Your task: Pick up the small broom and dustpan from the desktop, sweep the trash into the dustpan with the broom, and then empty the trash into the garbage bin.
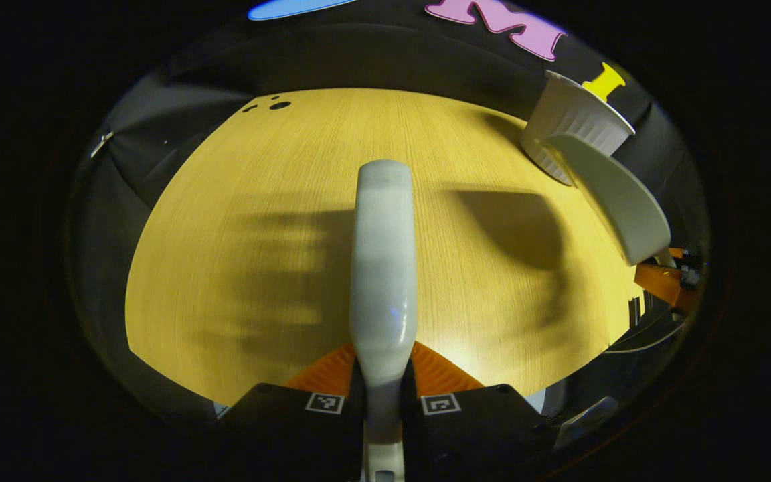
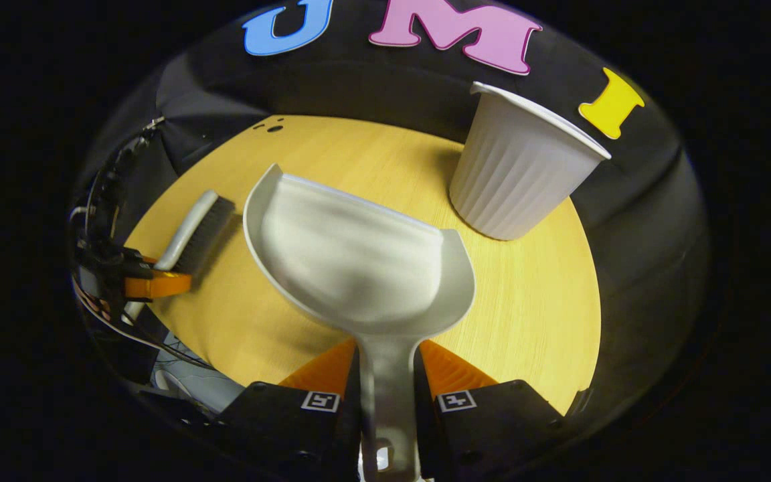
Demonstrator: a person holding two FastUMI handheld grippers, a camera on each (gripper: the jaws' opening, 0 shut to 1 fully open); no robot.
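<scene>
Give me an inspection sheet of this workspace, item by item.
Surface: wooden desktop, no trash seen on the visible part.
Job's things: broom held by left gripper; dustpan held by right gripper, looks empty; ribbed white garbage bin upright at the far right.
Clutter: nothing seen.
Grippers: both shut on handles.
Cables: wires behind the left gripper, off the desktop edge.
Surroundings: black cloth wall; small dark holes in the far desktop.

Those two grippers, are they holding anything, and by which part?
Left gripper clamps the broom by its handle; right gripper clamps the dustpan by its handle.
</scene>
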